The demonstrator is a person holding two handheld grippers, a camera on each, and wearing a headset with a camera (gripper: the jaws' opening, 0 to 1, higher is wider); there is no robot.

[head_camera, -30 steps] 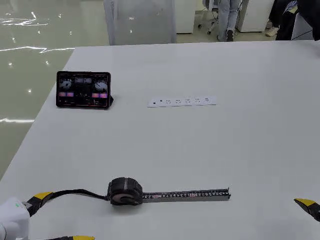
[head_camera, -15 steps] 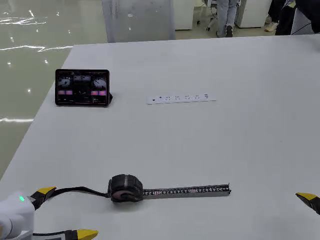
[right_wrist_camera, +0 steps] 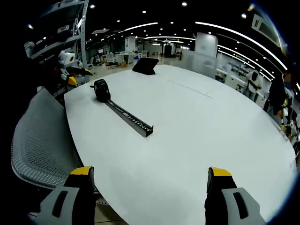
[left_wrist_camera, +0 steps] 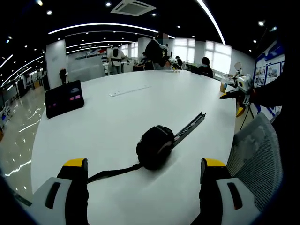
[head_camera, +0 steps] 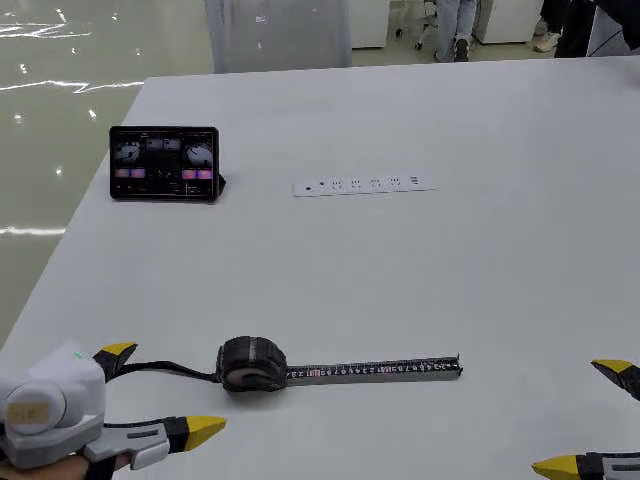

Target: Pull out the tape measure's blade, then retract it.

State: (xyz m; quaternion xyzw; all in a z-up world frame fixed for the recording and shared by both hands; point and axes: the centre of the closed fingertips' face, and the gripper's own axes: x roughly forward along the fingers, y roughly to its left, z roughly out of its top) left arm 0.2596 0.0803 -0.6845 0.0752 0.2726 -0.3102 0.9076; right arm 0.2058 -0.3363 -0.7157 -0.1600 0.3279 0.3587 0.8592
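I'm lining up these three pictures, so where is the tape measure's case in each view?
Head view: tape measure case low, left of centre.
Left gripper view: tape measure case just below centre.
Right gripper view: tape measure case upper left, blade running toward the camera.
Shared landmark: the dark tablet.

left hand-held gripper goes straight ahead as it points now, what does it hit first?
The left hand-held gripper, jaws open, points at the tape measure case. Its black strap trails toward the jaws, so the strap may touch first, then the case. Height above the table is unclear.
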